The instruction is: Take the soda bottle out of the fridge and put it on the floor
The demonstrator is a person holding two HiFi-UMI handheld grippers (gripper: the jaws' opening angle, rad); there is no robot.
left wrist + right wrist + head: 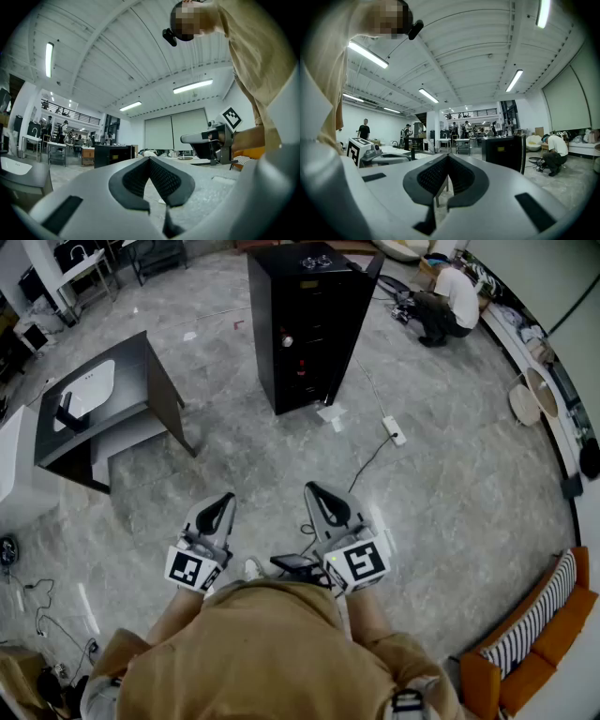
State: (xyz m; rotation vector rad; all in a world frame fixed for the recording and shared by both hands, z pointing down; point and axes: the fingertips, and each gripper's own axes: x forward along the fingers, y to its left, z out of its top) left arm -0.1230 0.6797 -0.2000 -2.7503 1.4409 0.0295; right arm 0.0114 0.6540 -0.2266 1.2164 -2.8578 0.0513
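Note:
A tall black fridge (305,320) stands on the grey stone floor at the far middle of the head view, its door shut; the soda bottle is hidden. It shows small in the right gripper view as the black fridge (504,152) and in the left gripper view as the black fridge (112,154). My left gripper (223,503) and right gripper (313,490) are held side by side close to my body, far short of the fridge. Both are shut with nothing between their tips, the left gripper (150,159) and right gripper (447,157) alike.
A dark side table (103,409) with a white sink-like top stands at the left. A white power strip (394,430) and its cable lie on the floor right of the fridge. A person (450,301) crouches at the far right. An orange sofa (534,634) is at the lower right.

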